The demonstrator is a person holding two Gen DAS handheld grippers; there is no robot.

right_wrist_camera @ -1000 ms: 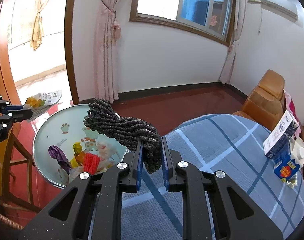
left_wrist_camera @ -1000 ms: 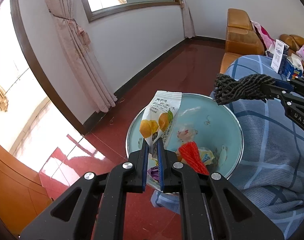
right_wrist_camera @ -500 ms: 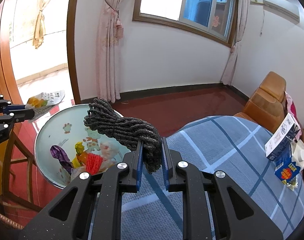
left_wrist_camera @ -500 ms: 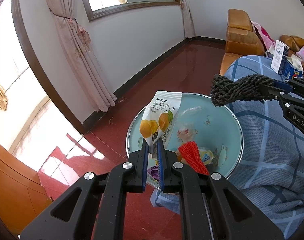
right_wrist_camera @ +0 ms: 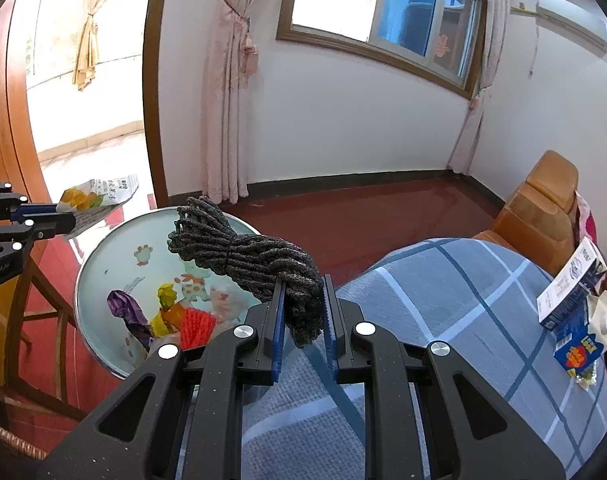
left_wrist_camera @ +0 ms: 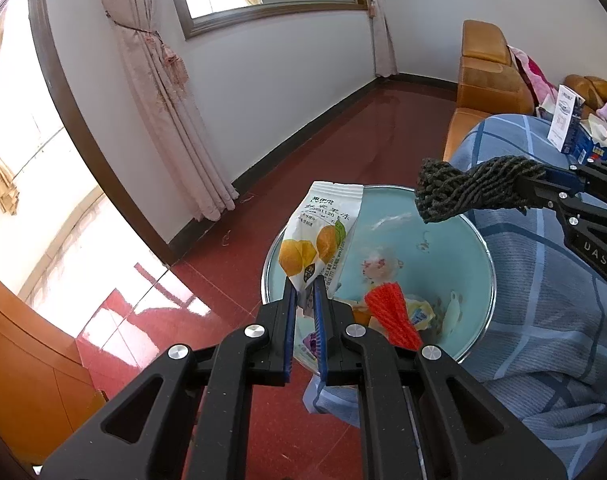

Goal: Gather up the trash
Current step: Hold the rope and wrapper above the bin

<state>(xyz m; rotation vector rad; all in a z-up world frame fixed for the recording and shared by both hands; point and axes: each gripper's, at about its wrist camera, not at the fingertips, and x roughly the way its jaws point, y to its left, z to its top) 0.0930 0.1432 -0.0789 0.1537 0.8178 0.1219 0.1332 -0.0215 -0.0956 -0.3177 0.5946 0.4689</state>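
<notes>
Your left gripper (left_wrist_camera: pixel 304 295) pinches the light, crinkly white fruit-snack bag (left_wrist_camera: pixel 321 236) by its bottom corner, and your right gripper (right_wrist_camera: pixel 303 312) squeezes the soft, floppy dark grey yarn bundle (right_wrist_camera: pixel 247 252) at one end, so hold both tight.

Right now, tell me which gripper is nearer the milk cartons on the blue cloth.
Right. The right gripper, holding the dark yarn bundle, is over the cloth near the cartons; the left gripper hangs beyond the basin.
</notes>
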